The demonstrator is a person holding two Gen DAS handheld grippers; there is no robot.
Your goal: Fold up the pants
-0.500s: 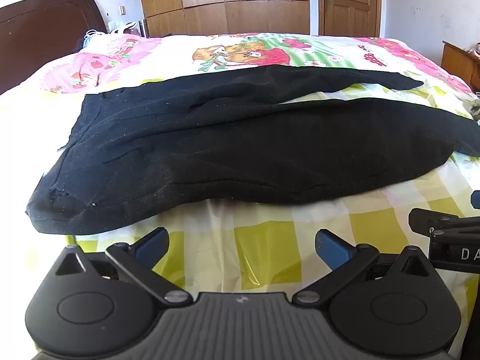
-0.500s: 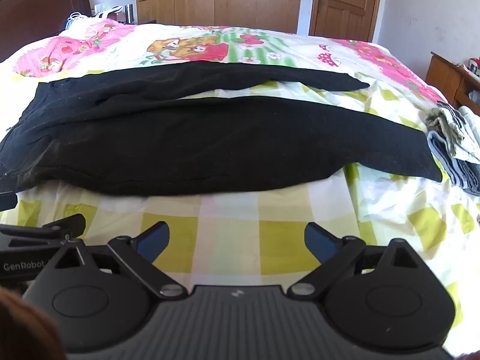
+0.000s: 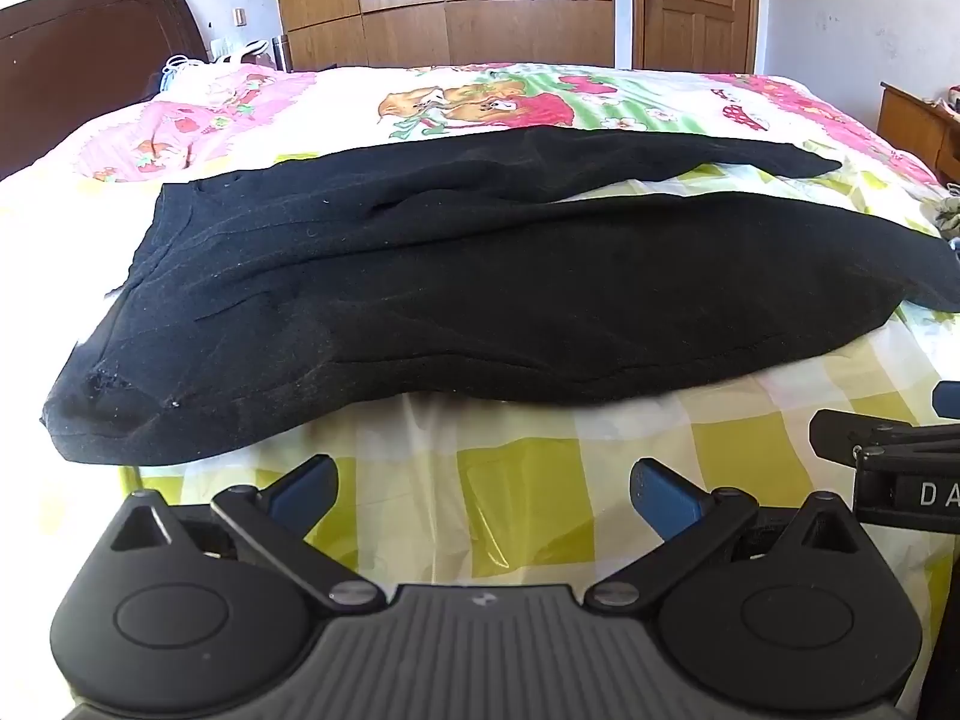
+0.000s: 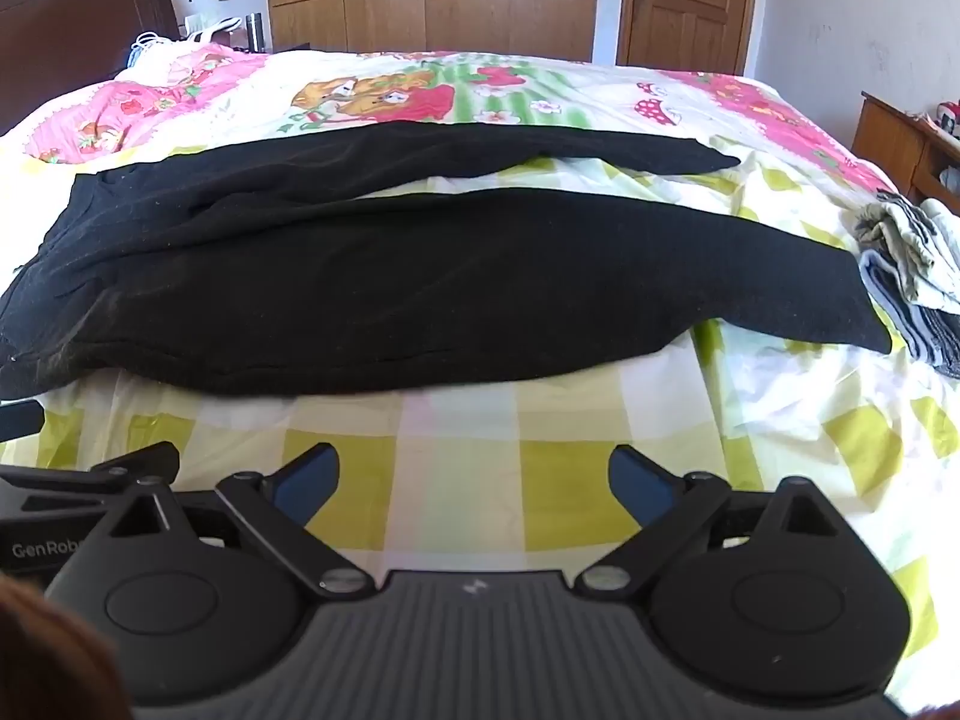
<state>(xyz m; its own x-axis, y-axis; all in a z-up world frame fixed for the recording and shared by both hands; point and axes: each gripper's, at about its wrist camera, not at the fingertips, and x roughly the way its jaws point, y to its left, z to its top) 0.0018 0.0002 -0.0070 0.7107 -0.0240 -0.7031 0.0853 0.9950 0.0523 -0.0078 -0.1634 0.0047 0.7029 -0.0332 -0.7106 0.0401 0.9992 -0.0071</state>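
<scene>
We see black pants (image 3: 480, 282) spread flat across bed (image 3: 528, 480), waistband left, two legs running right, far leg splayed off. Left gripper (image 3: 483, 495) and right gripper (image 4: 474, 480) both hover over near checked sheet, jaws spread wide, nothing between them. We judge fabric soft, light, limp; will sag and drag. We would pinch near waistband corner (image 3: 78, 420) and near leg hem (image 4: 864, 312). Folded clothes (image 4: 912, 276) sit just right of hem.
</scene>
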